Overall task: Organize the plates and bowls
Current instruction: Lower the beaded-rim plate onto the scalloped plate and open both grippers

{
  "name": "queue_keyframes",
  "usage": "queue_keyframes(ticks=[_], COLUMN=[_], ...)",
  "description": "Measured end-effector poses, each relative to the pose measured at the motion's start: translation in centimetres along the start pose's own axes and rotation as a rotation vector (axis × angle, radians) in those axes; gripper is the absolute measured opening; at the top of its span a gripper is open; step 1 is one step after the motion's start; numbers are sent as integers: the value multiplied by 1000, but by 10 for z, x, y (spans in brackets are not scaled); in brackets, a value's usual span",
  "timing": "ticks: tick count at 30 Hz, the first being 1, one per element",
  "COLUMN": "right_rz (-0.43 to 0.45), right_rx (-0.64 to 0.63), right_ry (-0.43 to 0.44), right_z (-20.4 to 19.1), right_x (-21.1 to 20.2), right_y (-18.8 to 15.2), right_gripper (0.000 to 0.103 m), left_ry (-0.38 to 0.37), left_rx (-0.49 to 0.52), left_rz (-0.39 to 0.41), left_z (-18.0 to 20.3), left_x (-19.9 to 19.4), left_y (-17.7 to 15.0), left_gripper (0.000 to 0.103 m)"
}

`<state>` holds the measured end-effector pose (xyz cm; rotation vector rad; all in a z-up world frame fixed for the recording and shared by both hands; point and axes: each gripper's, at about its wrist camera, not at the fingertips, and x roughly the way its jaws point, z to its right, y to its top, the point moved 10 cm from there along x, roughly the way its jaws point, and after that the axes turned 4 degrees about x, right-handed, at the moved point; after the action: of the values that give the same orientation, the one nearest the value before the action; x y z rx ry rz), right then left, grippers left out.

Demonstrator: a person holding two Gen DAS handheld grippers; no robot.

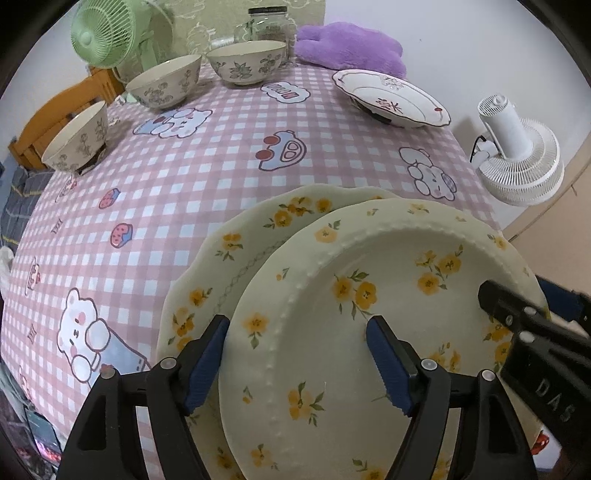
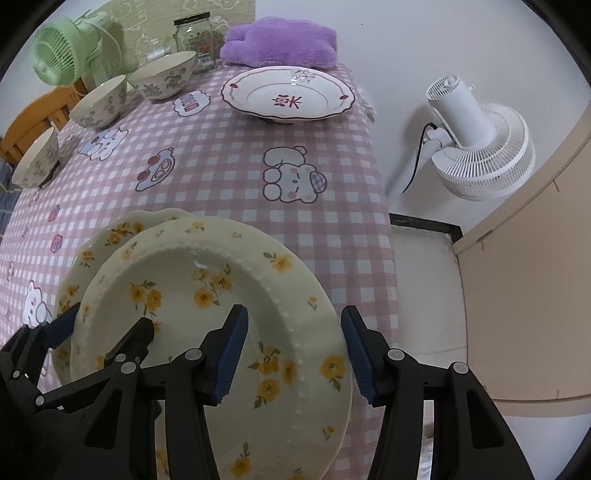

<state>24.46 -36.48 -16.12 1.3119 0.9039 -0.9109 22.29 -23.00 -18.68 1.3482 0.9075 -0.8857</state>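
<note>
Near the front edge of the table [image 2: 229, 184], a yellow-flowered plate [image 1: 369, 314] lies overlapping a second flowered plate [image 1: 236, 251]. The left gripper [image 1: 297, 363] and right gripper [image 2: 291, 354] both straddle the top plate's rim, jaws spread wide, clamping nothing. Three bowls [image 1: 166, 83] and a white plate [image 2: 288, 94] sit at the far side.

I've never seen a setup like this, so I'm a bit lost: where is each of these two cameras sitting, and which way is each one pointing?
Left wrist view: sits on the left gripper, looking forward across the table; its open blue fingers straddle the left rim of the top yellow-flowered plate, and the right gripper enters from the right.
Right wrist view: sits on the right gripper, open around the same plate's right rim; the left gripper shows at lower left.
Shared: the lower plate, three bowls, red-patterned plate, green fan, white fan.
</note>
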Motion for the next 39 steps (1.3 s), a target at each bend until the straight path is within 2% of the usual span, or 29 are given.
queue_keyframes(ticks=[6, 9, 14, 16, 17, 26, 27, 31, 39], right_rz=[-18, -15, 6, 28, 27, 7, 8, 10, -19], right_rx=[33, 29, 19, -10, -17, -36, -41, -83, -7], right_ry=[22, 29, 33, 21, 22, 8, 24, 29, 34], right_z=[4, 7, 12, 10, 7, -7, -13, -34, -34], right_x=[3, -2, -16, -20, -20, -11, -11, -10, -12], right_y=[-4, -7, -9, -7, -7, -5, -4, -3, -7], right_gripper=[56, 56, 39, 29, 28, 28, 24, 23, 25], left_ry=[7, 37, 28, 22, 18, 14, 11, 19, -16], left_rx=[6, 31, 42, 45, 49, 54, 54, 51, 74], left_rz=[-5, -22, -20, -17, -14, 1, -1, -7, -3], left_z=[-1, -2, -4, -5, -5, -16, -18, -27, -30], left_x=[0, 0, -9, -12, -15, -25, -25, -24, -28], left_y=[0, -1, 1, 1, 2, 4, 4, 3, 3], left_gripper=[81, 85, 85, 86, 86, 86, 86, 85, 86])
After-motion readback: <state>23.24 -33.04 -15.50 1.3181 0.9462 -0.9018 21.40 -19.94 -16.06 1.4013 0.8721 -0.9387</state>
